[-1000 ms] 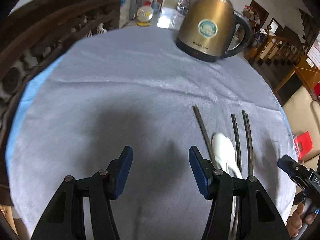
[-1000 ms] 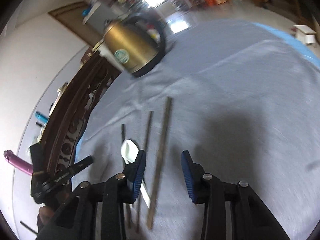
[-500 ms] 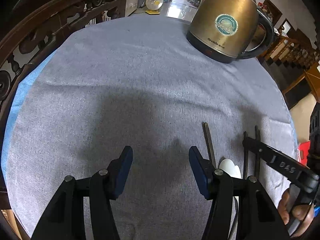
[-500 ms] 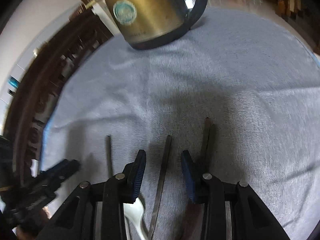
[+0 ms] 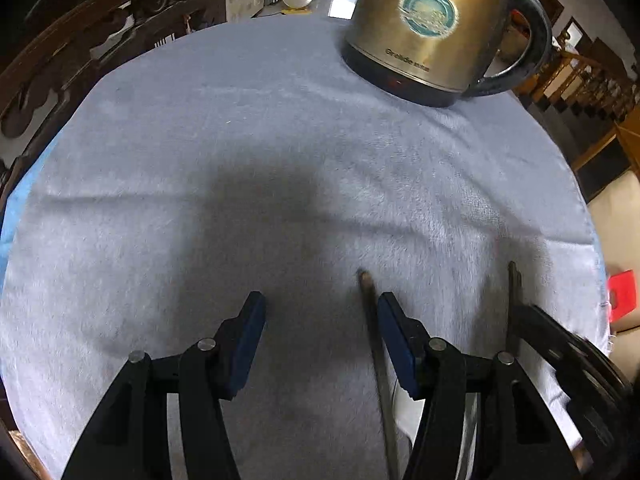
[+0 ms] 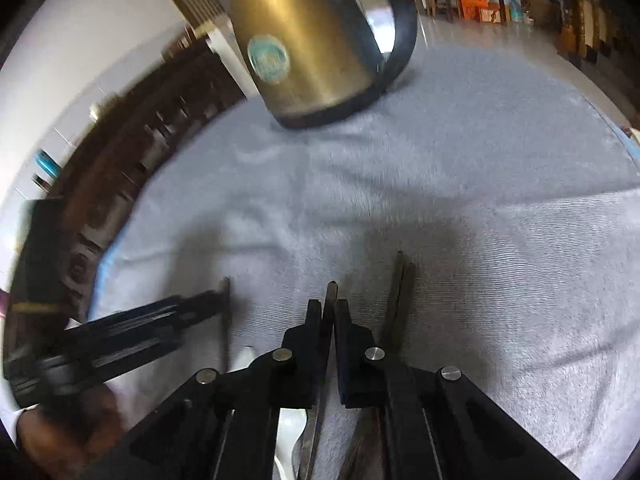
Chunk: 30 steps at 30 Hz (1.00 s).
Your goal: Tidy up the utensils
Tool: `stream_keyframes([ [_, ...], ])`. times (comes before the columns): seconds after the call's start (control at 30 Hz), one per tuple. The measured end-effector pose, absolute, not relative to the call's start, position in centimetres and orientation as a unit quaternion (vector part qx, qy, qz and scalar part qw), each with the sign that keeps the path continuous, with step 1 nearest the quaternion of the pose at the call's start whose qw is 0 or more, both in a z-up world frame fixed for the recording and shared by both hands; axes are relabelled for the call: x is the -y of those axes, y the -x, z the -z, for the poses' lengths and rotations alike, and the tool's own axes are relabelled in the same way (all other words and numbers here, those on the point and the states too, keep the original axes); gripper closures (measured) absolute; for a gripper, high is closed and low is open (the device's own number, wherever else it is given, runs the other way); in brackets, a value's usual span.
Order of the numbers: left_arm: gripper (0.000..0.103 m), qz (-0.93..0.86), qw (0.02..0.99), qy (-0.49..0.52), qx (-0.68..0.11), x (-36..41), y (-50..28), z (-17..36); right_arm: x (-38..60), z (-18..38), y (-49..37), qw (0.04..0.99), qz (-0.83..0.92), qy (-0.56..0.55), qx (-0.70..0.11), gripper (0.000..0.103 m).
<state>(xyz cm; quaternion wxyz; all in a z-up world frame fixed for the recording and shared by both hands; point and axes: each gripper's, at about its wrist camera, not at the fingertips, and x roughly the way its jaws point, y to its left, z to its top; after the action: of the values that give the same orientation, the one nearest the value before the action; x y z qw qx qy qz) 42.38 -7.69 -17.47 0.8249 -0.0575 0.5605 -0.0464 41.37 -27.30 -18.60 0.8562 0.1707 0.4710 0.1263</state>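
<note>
Three dark chopsticks and a white spoon lie on a grey cloth. My right gripper (image 6: 329,308) is shut on the middle chopstick (image 6: 330,294), whose tip sticks out between the pads. A second chopstick (image 6: 397,284) lies just right of it, a third (image 6: 226,304) to the left. The white spoon (image 6: 245,356) is mostly hidden under the fingers. My left gripper (image 5: 320,308) is open and empty; one chopstick (image 5: 370,312) runs along its right finger and another (image 5: 512,292) lies farther right. The spoon (image 5: 404,404) shows only as a white patch.
A gold electric kettle (image 5: 428,28) with a dark handle stands at the far side of the round table (image 5: 200,140); it also shows in the right wrist view (image 6: 316,36). A carved dark wooden chair back (image 5: 80,52) curves along the left edge. The other gripper's body (image 6: 120,344) sits at lower left.
My right gripper has closed on the middle chopstick; it was open half a second ago. Both grippers have moved forward and lower over the utensils, toward the kettle.
</note>
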Motion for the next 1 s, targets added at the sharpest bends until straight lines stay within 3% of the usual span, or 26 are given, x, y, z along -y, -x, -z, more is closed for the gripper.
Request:
stream_keyframes([
  [0.13, 0.068, 0.053, 0.830, 0.046, -0.553, 9.1, -42.8, 17.3, 28.8, 16.4, -39.6, 0.871, -0.136, -0.194, -0.431, 0.096],
  [0.27, 0.095, 0.062, 0.840, 0.001, -0.539, 10.8, -42.8, 17.4, 29.7, 14.0, -38.2, 0.880, -0.161, -0.220, -0.390, 0.096],
  [0.5, 0.098, 0.070, 0.847, 0.011, -0.527, 8.9, -41.5, 16.6, 30.8, 11.4, -35.0, 0.892, -0.162, -0.240, -0.347, 0.096],
  [1.0, 0.098, 0.071, 0.916, 0.056, -0.391, 1.6, -32.2, 5.6, 38.1, 8.9, -24.3, 0.915, -0.084, -0.283, -0.274, 0.096],
])
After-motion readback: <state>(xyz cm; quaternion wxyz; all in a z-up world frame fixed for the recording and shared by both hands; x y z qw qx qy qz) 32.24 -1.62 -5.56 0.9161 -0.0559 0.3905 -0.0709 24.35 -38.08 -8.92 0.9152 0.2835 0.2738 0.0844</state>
